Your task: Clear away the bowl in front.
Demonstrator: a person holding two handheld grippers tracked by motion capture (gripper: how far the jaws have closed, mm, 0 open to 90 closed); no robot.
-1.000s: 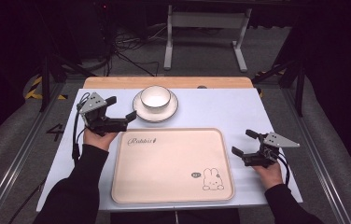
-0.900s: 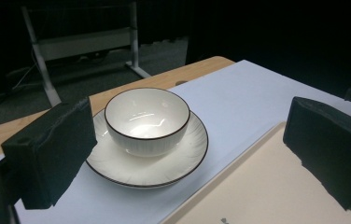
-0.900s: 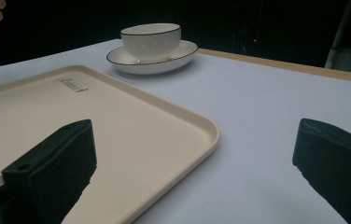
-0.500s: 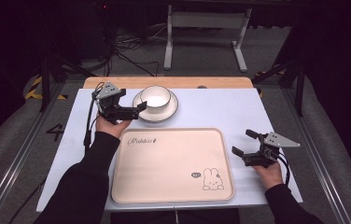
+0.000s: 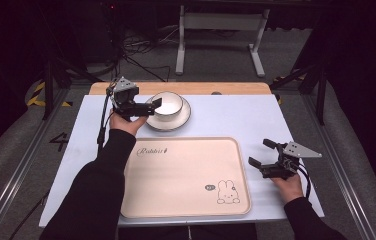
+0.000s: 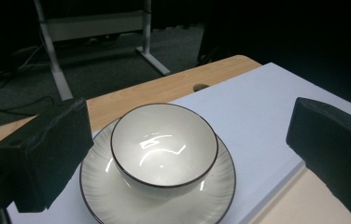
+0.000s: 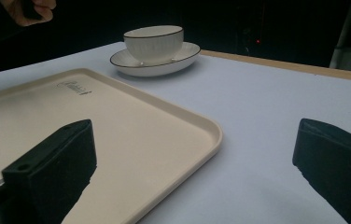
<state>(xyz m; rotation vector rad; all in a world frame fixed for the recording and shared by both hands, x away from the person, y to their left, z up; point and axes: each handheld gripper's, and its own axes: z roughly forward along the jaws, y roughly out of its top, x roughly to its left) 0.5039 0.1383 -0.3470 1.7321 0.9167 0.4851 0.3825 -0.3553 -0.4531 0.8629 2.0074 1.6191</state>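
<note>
Near the table's (image 5: 236, 117) far edge, white ribbed ceramic bowl (image 5: 167, 104) sits on white saucer (image 5: 182, 119), saucer's left rim hidden behind left hand-held gripper (image 5: 150, 106), jaws spread wide. Right hand-held gripper (image 5: 263, 153) agape by beige tray (image 5: 186, 175).

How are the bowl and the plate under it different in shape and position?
The bowl is deep with tall sides; the plate is shallow and wider. The bowl stands in the plate, while the plate lies on the table. The open left gripper reaches toward them. Both are white with a dark rim.
</note>
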